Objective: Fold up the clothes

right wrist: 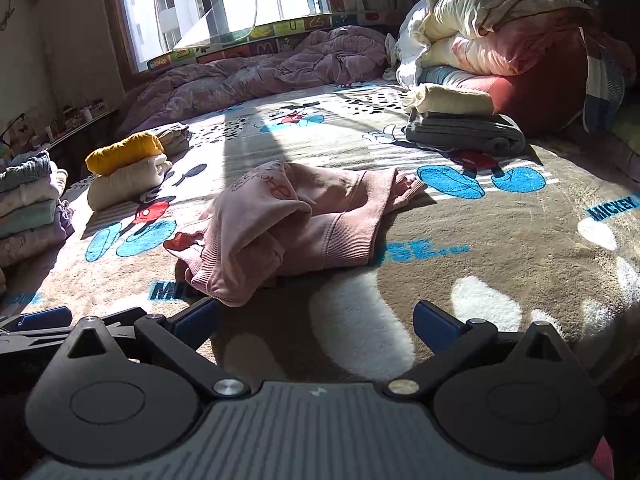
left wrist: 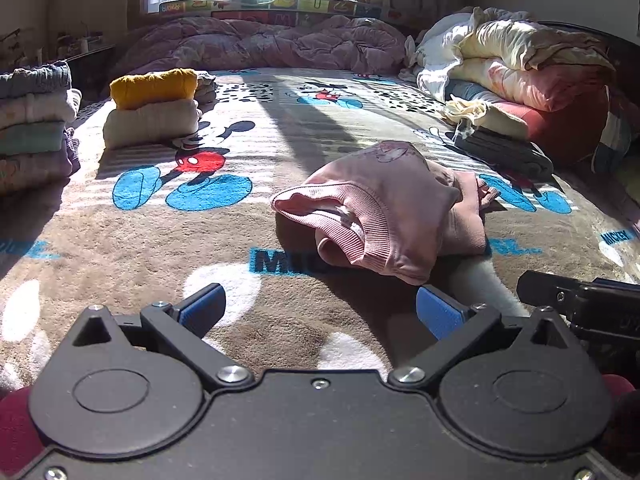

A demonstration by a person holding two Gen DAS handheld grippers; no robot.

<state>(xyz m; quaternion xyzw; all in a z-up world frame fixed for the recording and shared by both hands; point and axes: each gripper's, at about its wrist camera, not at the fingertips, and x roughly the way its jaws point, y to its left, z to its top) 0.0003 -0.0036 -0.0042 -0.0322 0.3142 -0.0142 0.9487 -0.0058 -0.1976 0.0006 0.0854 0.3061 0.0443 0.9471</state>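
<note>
A crumpled pink sweatshirt (left wrist: 384, 204) lies on the Mickey Mouse blanket (left wrist: 160, 240) in the middle of the bed. It also shows in the right wrist view (right wrist: 288, 232). My left gripper (left wrist: 320, 312) is open and empty, just short of the sweatshirt's near hem. My right gripper (right wrist: 316, 320) is open and empty, beside the left one; its left finger is close to the hem. The right gripper's body (left wrist: 584, 304) shows at the right of the left wrist view.
Folded yellow and cream clothes (left wrist: 154, 106) are stacked at the back left. A taller folded pile (left wrist: 36, 124) stands at the far left. Folded cream and grey clothes (right wrist: 464, 124) lie back right by heaped bedding (right wrist: 500, 32). A purple quilt (left wrist: 260, 42) lies under the window.
</note>
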